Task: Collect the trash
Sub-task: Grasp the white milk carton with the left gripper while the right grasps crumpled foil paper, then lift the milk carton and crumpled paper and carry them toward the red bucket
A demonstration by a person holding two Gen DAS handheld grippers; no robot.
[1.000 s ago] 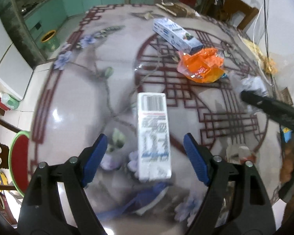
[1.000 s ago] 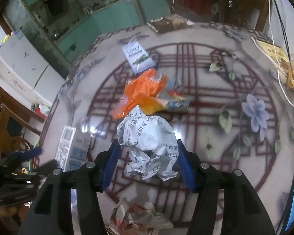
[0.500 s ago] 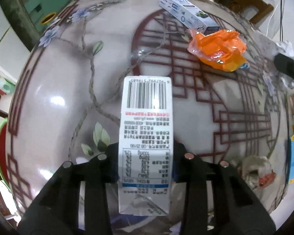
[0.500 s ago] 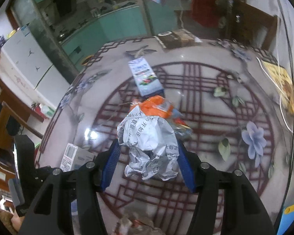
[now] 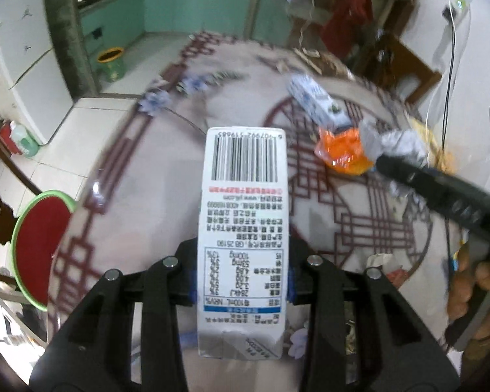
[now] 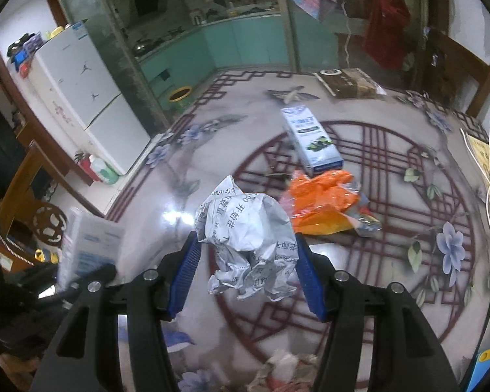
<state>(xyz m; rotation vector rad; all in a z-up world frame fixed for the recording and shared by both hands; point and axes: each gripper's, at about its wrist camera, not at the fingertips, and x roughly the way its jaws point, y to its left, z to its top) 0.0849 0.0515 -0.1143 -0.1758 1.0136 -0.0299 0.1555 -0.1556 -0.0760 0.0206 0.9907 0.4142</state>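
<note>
- The left gripper (image 5: 241,281) is clamped on a small white carton (image 5: 243,228), held by its two flat sides near the lower end, lifted clear of the table (image 5: 140,176). The barcode end points away from the camera.
- The carton looks light and probably empty. Its card walls are stiff but would buckle under a hard squeeze; the flat sides are the best place to hold it, and the glossy skin could slip.
- The right gripper (image 6: 245,261) is closed about halfway on a paper ball (image 6: 248,238), crumpled and printed, pinched across its middle, also off the table.
- The paper is very light, soft and springy. It cannot break, but a loose fold might pull free, so the grip belongs on the dense core.
- Left on the table, at the far centre: an orange bag (image 6: 320,199), thin, limp and slippery, best pinched at a bunched fold.
- Just beyond it lies a blue box (image 6: 312,142), stiff, best gripped across its narrow width.
- More crumpled scraps (image 6: 284,369) lie at the near edge; blur makes it hard to say what they are.
- A yellow-rimmed bin (image 6: 179,96) stands on the floor beyond the table, far left.
</note>
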